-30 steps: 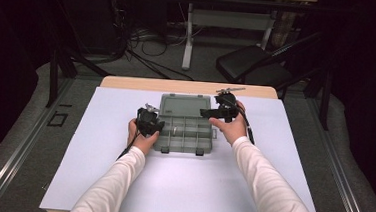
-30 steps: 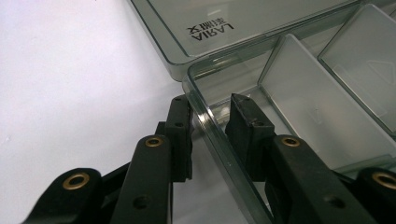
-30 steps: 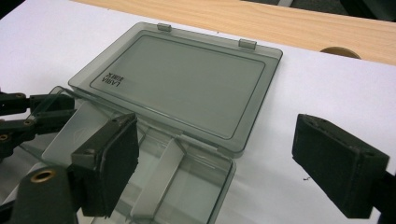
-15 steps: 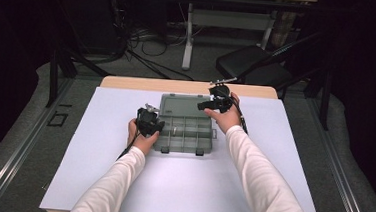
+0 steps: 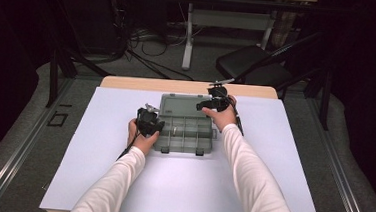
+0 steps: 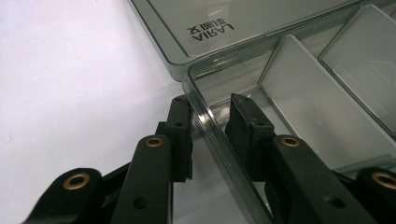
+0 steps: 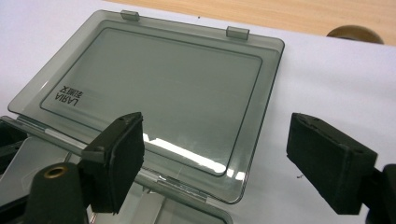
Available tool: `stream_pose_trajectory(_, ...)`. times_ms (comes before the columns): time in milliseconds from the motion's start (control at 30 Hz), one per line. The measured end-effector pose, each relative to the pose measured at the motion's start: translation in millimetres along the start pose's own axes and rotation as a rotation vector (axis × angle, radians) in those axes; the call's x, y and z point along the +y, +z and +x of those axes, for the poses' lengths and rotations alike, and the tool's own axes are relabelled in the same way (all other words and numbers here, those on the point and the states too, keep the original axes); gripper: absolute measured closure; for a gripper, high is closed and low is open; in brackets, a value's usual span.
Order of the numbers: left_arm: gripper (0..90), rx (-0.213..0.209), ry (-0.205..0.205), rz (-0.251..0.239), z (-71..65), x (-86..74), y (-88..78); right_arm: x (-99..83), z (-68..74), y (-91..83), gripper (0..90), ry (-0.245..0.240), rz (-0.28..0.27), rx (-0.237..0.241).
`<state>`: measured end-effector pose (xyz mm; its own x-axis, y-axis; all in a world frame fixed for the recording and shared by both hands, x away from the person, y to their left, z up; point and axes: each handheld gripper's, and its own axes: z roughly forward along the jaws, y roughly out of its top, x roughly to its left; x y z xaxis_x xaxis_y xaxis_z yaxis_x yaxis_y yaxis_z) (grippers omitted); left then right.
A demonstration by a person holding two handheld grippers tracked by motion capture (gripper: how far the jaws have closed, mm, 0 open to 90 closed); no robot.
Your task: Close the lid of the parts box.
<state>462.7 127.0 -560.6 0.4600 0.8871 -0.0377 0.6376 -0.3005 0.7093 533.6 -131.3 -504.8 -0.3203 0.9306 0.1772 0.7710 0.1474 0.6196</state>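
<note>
Organizer box [image 5: 184,128] sits mid-tabletop [image 5: 97,155] on the white sheet, lid [image 7: 154,88] already swung fully open and lying flat behind the tray, hinge side toward me. So opening looks done — the latches [image 7: 236,31] are at the far edge of the lid, free. Compartments look mostly empty; one small item shows in a middle cell in the high view, too small to identify.

What's left, my guess: either load/unload the cells or swing the lid back over. Nothing is held that would go in, so I can't tell which.

Left gripper [image 6: 210,126]: jaws straddle the tray's left wall [image 6: 219,140], one outside, one inside the corner cell. Inner jaw looks a bit off the plastic, outer one right at it — a brace on the wall, not a confirmed clamp. Cannot tell if it is actually pinching.

Right gripper [image 7: 212,158]: jaws wide apart, holding nothing, hovering over the near right part of the lid close to the hinge line, apart from it.

Pose in the high view: both forearms come in from the bottom, sleeves white. Left hand [image 5: 143,133] low at the tray's left edge, gripper pointing right into the box. Right hand [image 5: 221,116] farther forward at the lid's right rear corner, gripper pointing left across it. Cables trail back along each arm.
</note>
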Motion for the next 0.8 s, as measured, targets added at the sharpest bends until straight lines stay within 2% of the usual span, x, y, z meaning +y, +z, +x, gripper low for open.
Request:
stream_pose_trajectory(133, 70.1, 0.000, -0.001, -0.001, -0.1, 0.0, 0.0, -1.1, -1.7, 4.7, 18.5, 0.007, 0.007, 0.002)
stream_pose_trajectory(267, 70.2, 0.001, 0.001, 0.000, -0.3, 0.0, 0.0, -3.0, -5.0, 10.1, 18.5, 0.048, 0.024, 0.030)
stream_pose_trajectory(433, 70.2, 0.002, 0.000, 0.000, -0.4, 0.1, 0.0, -5.5, -9.9, 16.9, 18.5, 0.077, 0.043, 0.036)
stream_pose_trajectory(633, 70.2, 0.002, 0.000, 0.000, -0.4, 0.1, 0.0, -7.7, -10.8, 22.1, 18.5, 0.087, 0.070, 0.043)
stream_pose_trajectory(800, 70.2, 0.005, 0.000, -0.003, -0.6, 0.0, 0.2, -9.9, -10.6, 26.9, 18.5, 0.120, 0.062, 0.071)
